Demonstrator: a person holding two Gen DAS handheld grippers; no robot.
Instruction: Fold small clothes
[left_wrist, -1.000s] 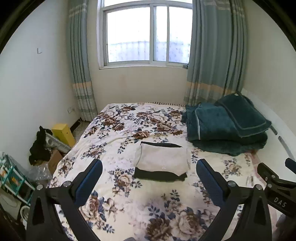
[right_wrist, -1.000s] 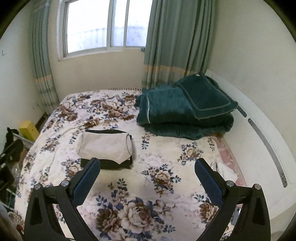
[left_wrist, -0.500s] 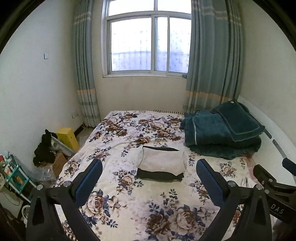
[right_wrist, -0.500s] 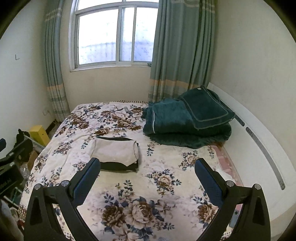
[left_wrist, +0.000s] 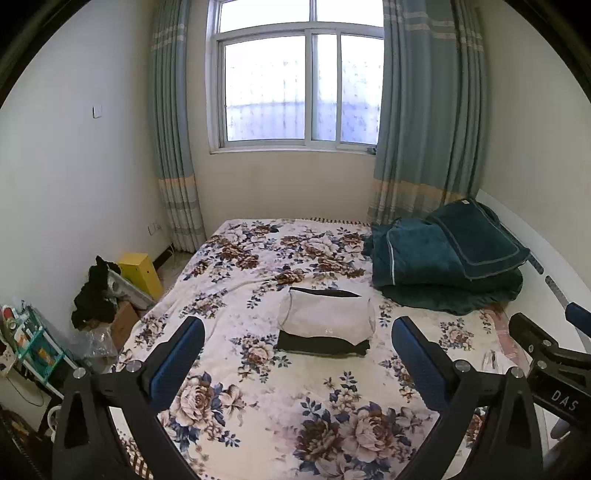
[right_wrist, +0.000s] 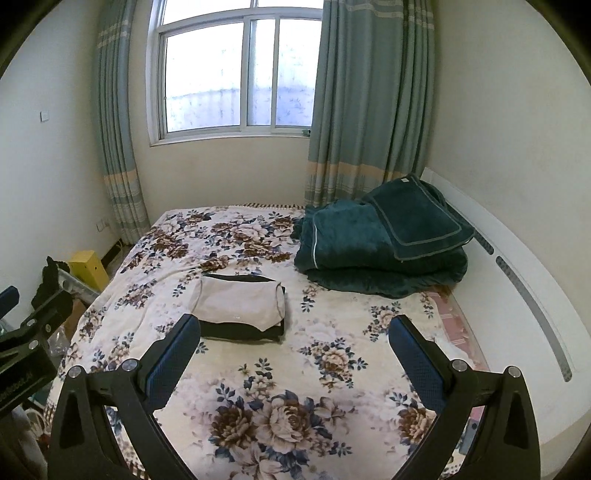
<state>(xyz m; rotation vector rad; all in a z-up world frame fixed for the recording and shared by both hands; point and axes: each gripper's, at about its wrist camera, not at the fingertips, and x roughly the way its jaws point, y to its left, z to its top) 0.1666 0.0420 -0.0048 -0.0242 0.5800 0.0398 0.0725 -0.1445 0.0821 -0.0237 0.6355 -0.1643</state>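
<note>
Left wrist: folded clothes (left_wrist: 325, 325) lie beyond empty hand-held gripper (left_wrist: 297, 343).

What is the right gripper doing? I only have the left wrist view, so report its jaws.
Observer: The right gripper has its jaws wide open, with nothing between them.
Operator: Now tell me where the folded beige cloth garment sits from that side.
Observer: It rests on a folded black garment on the bed, ahead of the right gripper and left of its centre line.
</note>
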